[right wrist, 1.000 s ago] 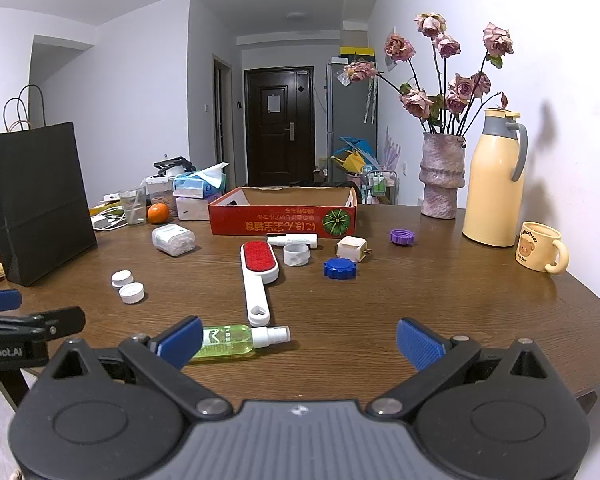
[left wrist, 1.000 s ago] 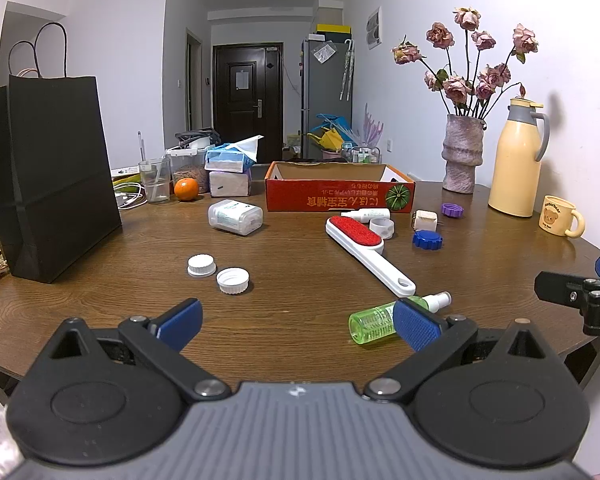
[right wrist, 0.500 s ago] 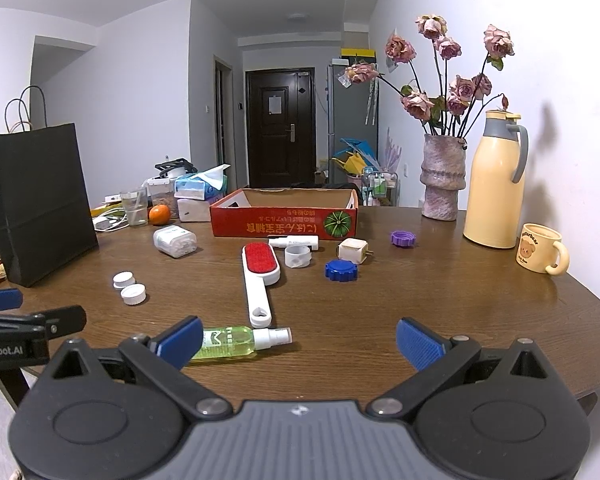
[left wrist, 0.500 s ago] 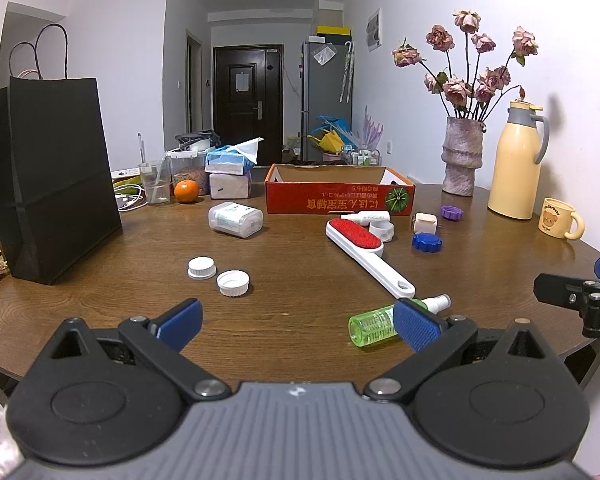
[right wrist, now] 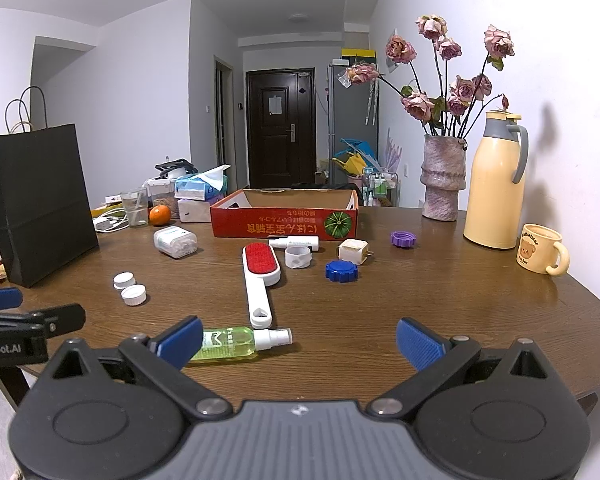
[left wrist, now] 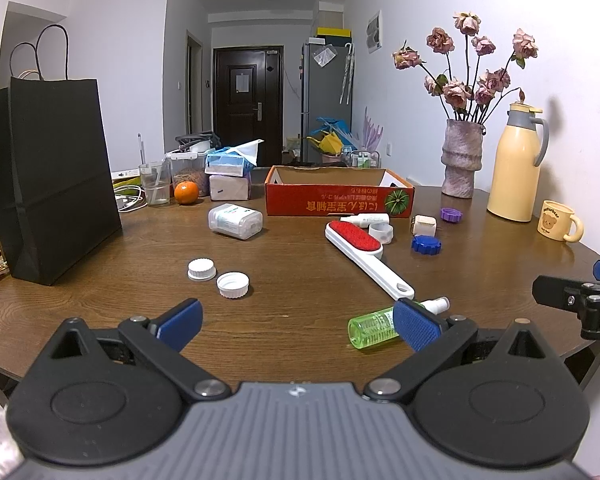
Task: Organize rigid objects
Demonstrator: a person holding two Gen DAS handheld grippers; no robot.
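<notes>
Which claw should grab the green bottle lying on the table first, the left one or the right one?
Either could, but probably the left. The green bottle lies right beside the left claw, partly behind one finger, and both claws are open and empty. From the right claw it sits off to one side, by the other finger.

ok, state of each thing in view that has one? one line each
left tongs: open, empty
right tongs: open, empty
green spray bottle: lying on its side
red cardboard box: open top, contents hidden from here
lint brush: lying flat, red pad up
white caps: loose, one open side up
yellow mug: upright
</notes>
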